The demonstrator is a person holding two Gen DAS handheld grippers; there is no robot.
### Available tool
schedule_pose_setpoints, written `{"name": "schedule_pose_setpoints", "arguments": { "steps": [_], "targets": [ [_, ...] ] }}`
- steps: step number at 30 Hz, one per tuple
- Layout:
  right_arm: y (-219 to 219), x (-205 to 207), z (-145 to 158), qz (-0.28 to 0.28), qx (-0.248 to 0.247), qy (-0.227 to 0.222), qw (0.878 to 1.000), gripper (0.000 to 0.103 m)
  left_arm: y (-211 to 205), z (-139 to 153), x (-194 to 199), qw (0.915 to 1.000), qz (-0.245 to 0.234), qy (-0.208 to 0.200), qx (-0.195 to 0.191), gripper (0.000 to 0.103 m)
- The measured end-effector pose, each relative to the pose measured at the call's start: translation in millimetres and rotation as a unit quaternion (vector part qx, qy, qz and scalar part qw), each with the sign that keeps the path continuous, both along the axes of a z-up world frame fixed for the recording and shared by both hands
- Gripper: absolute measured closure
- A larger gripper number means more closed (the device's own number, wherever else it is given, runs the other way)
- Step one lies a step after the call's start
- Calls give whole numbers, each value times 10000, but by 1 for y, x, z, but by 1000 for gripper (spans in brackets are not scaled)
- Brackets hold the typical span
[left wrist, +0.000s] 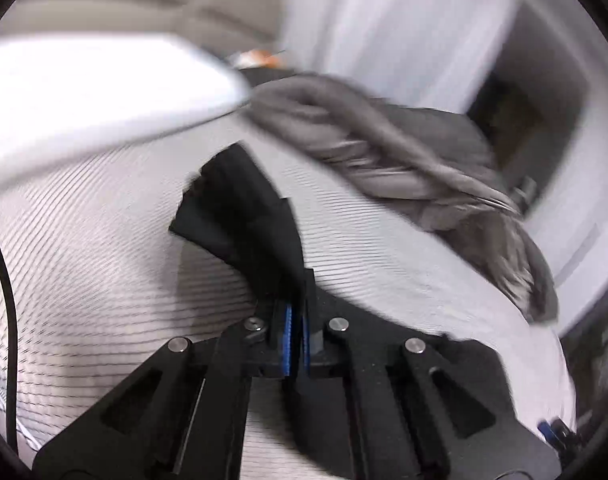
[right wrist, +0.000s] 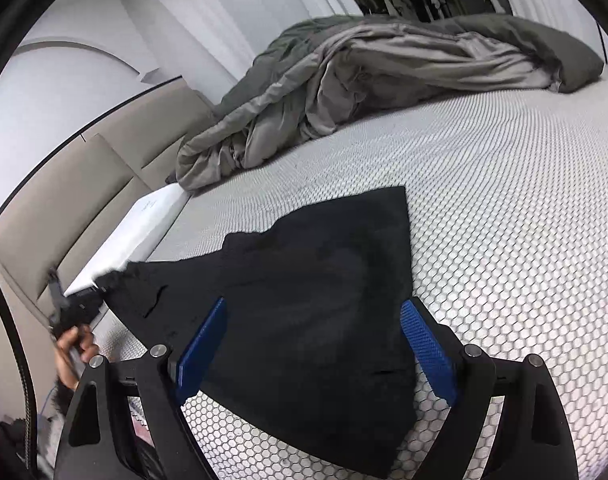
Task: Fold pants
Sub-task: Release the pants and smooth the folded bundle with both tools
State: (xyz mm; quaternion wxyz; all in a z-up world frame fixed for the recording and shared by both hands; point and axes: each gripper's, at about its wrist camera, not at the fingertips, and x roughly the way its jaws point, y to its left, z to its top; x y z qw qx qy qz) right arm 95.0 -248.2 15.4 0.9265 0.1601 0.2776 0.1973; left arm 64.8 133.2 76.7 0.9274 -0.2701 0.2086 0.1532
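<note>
Nearest, the right tongs (right wrist: 312, 344) stood spread above the black fabric pants (right wrist: 304, 300) lying on the honeycomb-patterned white mattress (right wrist: 504, 220). Beyond, at the pants' left edge, the left tongs (left wrist: 295, 340) pinched a corner; lifting it evenly would likely keep the fold square.

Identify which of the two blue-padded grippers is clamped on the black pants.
The left gripper: its blue pads meet on a corner of the black pants. The right gripper stands wide open above the fabric, gripping nothing.

Honeycomb-patterned mattress (right wrist: 504, 200), rumpled grey duvet (right wrist: 384, 64), beige padded headboard (right wrist: 116, 168), white walls (right wrist: 76, 80)
</note>
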Motion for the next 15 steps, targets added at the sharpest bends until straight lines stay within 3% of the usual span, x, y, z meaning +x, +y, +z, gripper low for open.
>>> {"name": "schedule_pose_setpoints", "arguments": {
  "steps": [4, 8, 9, 10, 11, 12, 13, 14, 15],
  "targets": [
    [-11, -2, 1, -101, 26, -10, 9999, 14, -96, 53, 26, 9911, -1170, -470, 436, 102],
    [-28, -4, 3, -344, 114, -77, 9993, 14, -196, 65, 49, 9650, -2525, -583, 402, 100],
    [-35, -4, 3, -419, 158, -69, 9990, 14, -225, 57, 57, 9542, -2947, -408, 330, 99],
    [-42, -3, 2, -523, 214, -42, 9984, 14, -250, 44, 67, 9402, -3390, -175, 272, 85],
    [-48, -2, 2, -601, 256, -14, 9979, 14, -269, 30, 77, 9250, -3793, 58, 214, 59],
    [-55, -1, 1, -702, 310, 20, 9971, 14, -292, 8, 85, 9002, -4330, 452, 131, 45],
    [-63, -1, 0, -818, 382, 51, 9959, 14, -305, -10, 90, 8838, -4616, 760, 63, 39],
    [-70, 0, -1, -928, 473, 95, 9945, 14, -315, -32, 93, 8737, -4741, 1090, 60, 39],
    [-77, 1, -2, -1014, 582, 153, 9930, 14, -317, -41, 93, 8723, -4738, 1201, 79, 39]
  ]
}}
